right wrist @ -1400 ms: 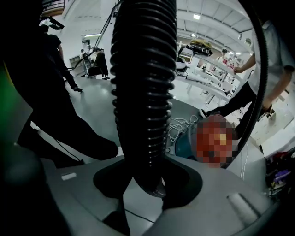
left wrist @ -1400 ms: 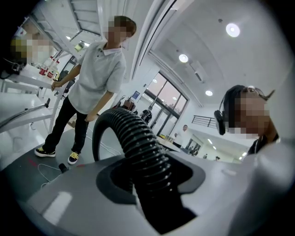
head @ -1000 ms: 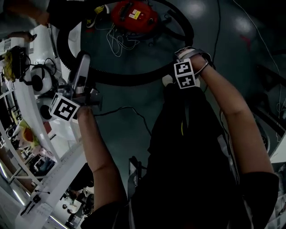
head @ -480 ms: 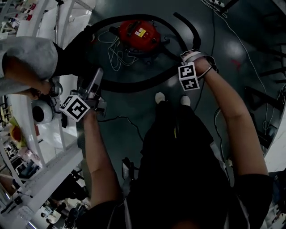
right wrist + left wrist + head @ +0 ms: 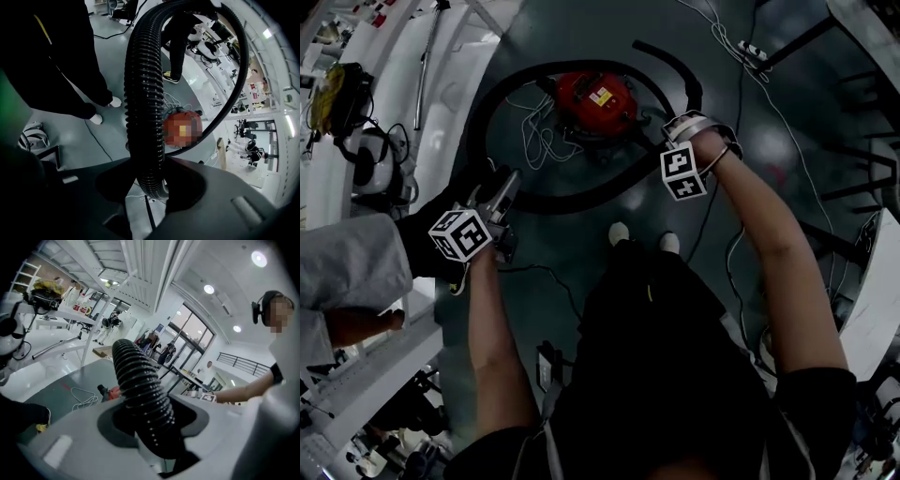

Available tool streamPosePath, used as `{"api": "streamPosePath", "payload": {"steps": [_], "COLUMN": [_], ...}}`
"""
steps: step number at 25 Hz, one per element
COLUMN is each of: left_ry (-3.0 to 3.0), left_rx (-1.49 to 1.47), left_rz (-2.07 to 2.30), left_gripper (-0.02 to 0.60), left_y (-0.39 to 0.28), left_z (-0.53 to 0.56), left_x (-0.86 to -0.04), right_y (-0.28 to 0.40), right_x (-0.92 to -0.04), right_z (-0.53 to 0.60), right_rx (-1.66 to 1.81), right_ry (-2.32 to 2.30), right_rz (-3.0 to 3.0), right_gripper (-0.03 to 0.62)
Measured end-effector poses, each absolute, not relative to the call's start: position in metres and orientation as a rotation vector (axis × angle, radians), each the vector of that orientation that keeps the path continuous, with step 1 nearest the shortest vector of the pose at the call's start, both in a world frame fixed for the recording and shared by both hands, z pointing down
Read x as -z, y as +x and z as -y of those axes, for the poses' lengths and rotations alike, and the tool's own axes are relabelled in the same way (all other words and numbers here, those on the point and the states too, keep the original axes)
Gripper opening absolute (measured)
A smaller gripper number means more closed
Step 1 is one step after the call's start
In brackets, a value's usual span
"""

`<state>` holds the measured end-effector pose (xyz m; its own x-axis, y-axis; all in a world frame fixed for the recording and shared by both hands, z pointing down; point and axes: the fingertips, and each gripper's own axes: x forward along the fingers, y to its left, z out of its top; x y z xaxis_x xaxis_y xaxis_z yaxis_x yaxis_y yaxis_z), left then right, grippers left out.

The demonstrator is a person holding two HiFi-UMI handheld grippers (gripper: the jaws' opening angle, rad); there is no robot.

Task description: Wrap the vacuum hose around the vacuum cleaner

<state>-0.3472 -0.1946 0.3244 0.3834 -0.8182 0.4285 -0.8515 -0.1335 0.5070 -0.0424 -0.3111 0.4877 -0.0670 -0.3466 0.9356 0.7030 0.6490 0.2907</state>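
We see the black ribbed vacuum hose [image 5: 572, 199] looping round the red vacuum cleaner [image 5: 596, 98] at top centre. Our left tool [image 5: 508, 183], mid-left, and our down-pointing right tool [image 5: 673, 129] both clamp it.

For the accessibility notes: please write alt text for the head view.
Seen from above, a person grips a black ribbed vacuum hose with the left gripper and the right gripper; the hose curves around a round red vacuum cleaner on the dark floor.
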Motion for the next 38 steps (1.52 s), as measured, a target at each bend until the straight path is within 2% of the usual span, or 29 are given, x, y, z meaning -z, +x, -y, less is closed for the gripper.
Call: {"api": "streamPosePath", "payload": {"steps": [19,38], "left_ry": [1.809,1.508], "left_rx": [-0.190,-0.255], "left_rz": [1.489,1.650], "left_gripper": [0.184,0.178], "left_y": [-0.404,-0.413], "left_z": [0.174,0.209], "left_x": [-0.390,-0.457], "right_y": [-0.116,-0.132], "right_x": [-0.478,-0.504], "right_z": [0.332,0.396], "right_rx": [1.064,1.168], "right_ry": [-0.410,-0.519], "right_rz": [1.287,1.259], "right_gripper": [0.179,0.179]}}
